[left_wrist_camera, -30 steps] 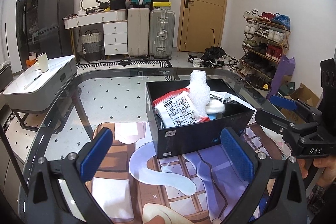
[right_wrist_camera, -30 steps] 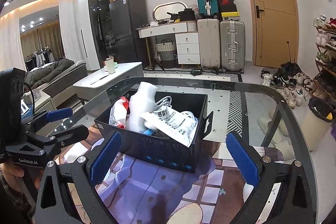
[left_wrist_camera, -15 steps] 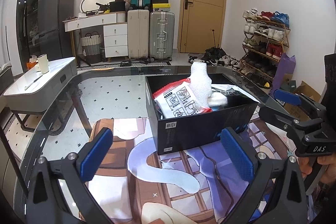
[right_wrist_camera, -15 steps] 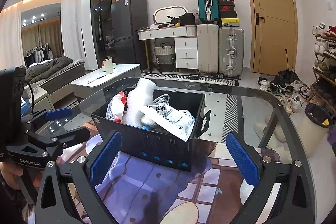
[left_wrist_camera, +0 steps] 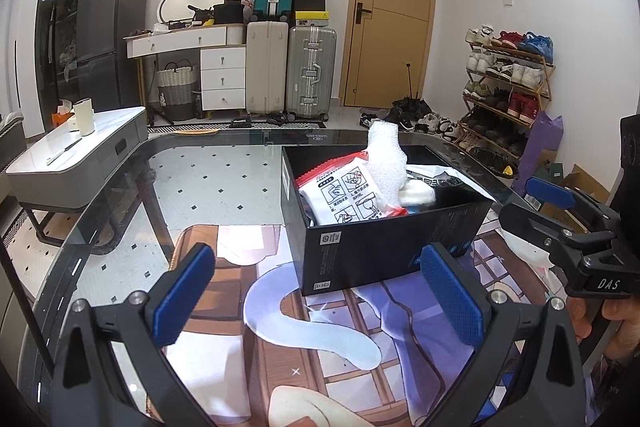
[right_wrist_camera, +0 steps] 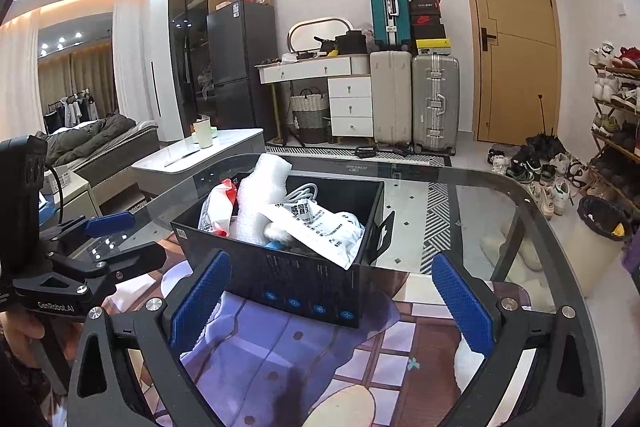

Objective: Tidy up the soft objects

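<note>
A black open box (left_wrist_camera: pixel 384 251) stands on the printed mat on the glass table; it also shows in the right wrist view (right_wrist_camera: pixel 296 287). Inside are a red-and-white wipes pack (left_wrist_camera: pixel 346 193), a white bubble-wrap roll (left_wrist_camera: pixel 386 159) standing upright, and a white printed pouch (right_wrist_camera: pixel 320 227) hanging over the rim. My left gripper (left_wrist_camera: pixel 316 303) is open and empty, in front of the box's near left corner. My right gripper (right_wrist_camera: pixel 332 299) is open and empty, facing the box's long side. Each gripper shows in the other's view, the left (right_wrist_camera: pixel 96 247) and the right (left_wrist_camera: pixel 560 215).
The glass table's curved edge (left_wrist_camera: pixel 120 163) runs left and behind the box. A low grey side table with a cup (left_wrist_camera: pixel 84 111) stands to the left. Suitcases (left_wrist_camera: pixel 290 71), a dresser and a shoe rack (left_wrist_camera: pixel 508 83) line the far walls. A bin (right_wrist_camera: pixel 600 227) stands at the right.
Both grippers have drawn back a little from the box and risen slightly. The box and its contents have not moved. Both jaws stay open.
</note>
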Motion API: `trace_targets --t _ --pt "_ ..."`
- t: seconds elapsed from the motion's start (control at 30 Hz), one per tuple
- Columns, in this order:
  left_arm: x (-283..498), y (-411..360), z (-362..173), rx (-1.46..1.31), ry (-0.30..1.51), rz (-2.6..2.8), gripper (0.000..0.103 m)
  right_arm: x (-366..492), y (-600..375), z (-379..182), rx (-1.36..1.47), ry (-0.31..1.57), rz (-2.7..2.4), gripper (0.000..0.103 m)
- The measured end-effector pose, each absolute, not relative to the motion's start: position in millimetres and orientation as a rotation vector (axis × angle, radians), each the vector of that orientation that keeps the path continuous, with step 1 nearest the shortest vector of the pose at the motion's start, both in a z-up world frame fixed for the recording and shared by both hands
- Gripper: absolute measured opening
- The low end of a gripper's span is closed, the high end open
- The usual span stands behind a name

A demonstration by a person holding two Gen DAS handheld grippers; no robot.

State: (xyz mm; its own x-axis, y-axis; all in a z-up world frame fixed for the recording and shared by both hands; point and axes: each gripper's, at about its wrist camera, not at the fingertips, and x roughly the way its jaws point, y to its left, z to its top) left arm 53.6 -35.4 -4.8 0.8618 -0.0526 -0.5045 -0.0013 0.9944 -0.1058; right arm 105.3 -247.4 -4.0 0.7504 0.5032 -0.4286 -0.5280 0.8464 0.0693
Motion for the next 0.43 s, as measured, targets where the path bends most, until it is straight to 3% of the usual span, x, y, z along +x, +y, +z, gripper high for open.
trace_targets --t 0.43 --pt "47.9 -43.9 -1.4 -0.055 0.505 -0.011 0.103 106.0 -246.2 -6.3 -0.054 0.463 0.56 0.102"
